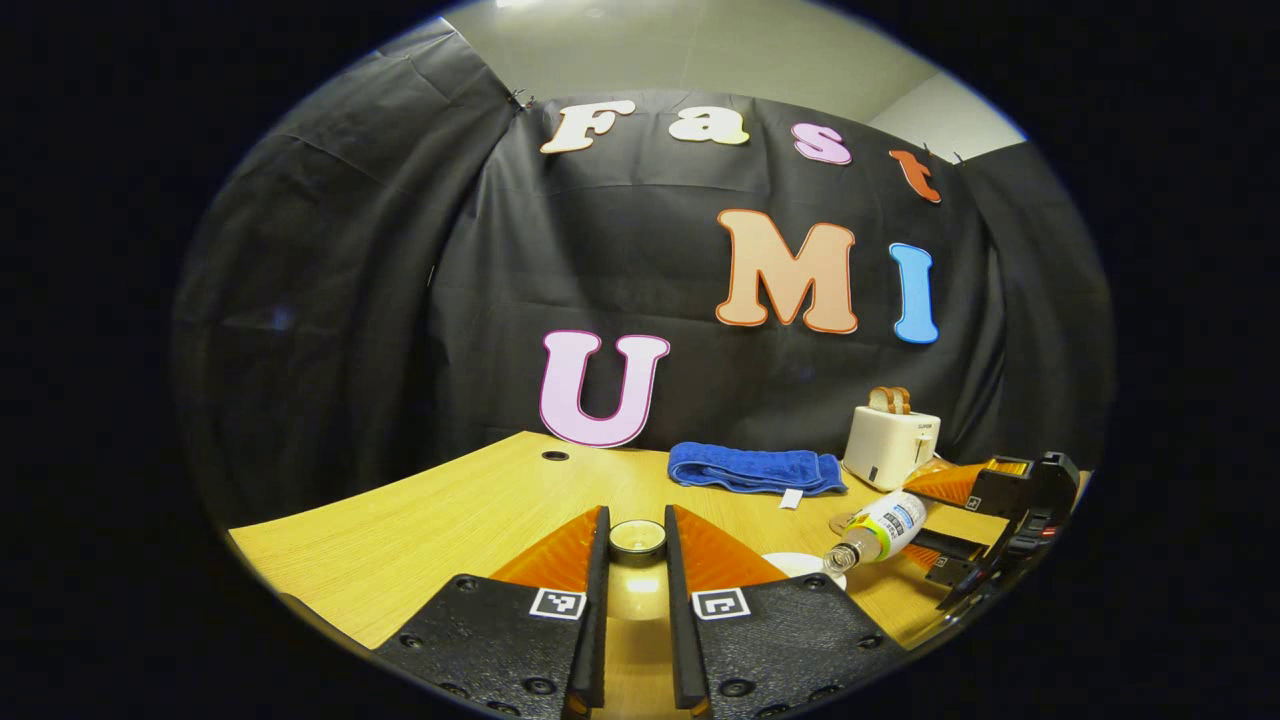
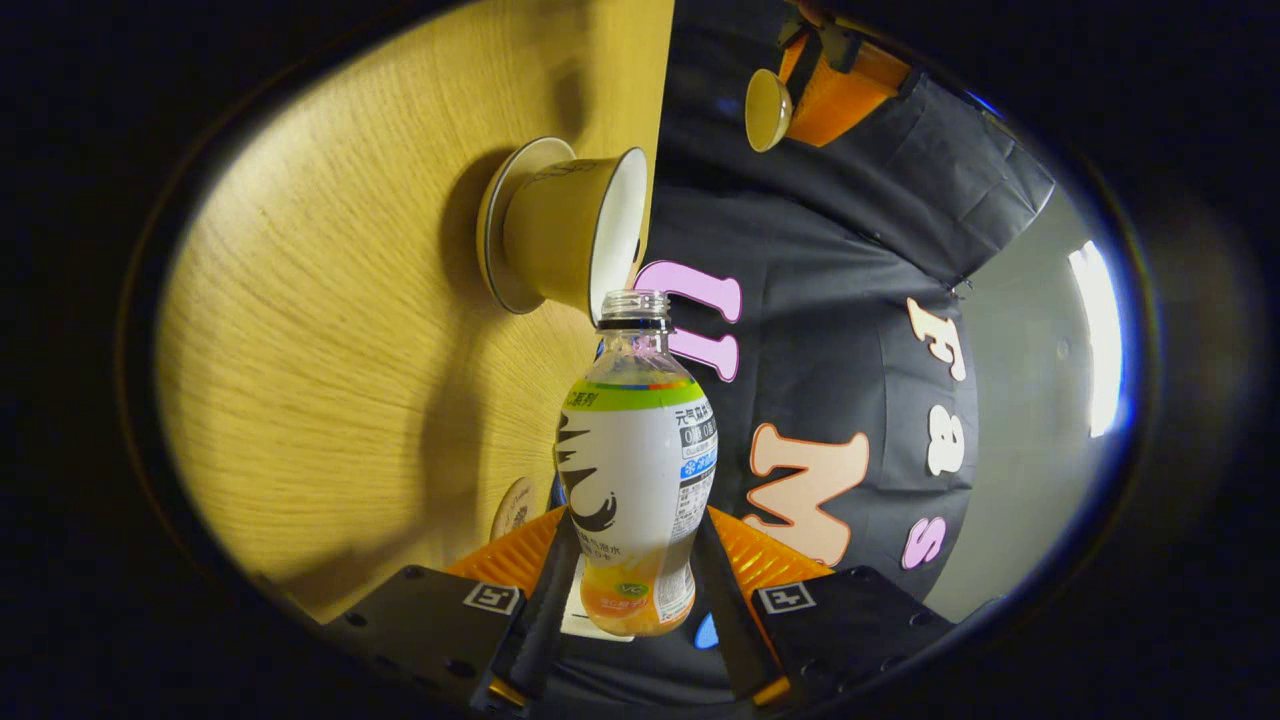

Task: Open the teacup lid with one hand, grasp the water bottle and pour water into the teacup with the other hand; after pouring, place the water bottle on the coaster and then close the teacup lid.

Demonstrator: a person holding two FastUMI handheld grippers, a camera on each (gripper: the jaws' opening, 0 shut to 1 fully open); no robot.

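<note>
My left gripper is shut on the round teacup lid and holds it up above the table. In the right gripper view that lid shows far off in the other gripper. My right gripper is shut on the uncapped water bottle, tilted with its mouth right at the rim of the open teacup on its saucer. The left gripper view has the bottle leaning toward the teacup, held by the right gripper. I cannot tell whether water flows.
A round coaster lies on the wooden table just behind the bottle; it shows in the right gripper view as the coaster too. At the back lie a folded blue towel and a white toaster with bread.
</note>
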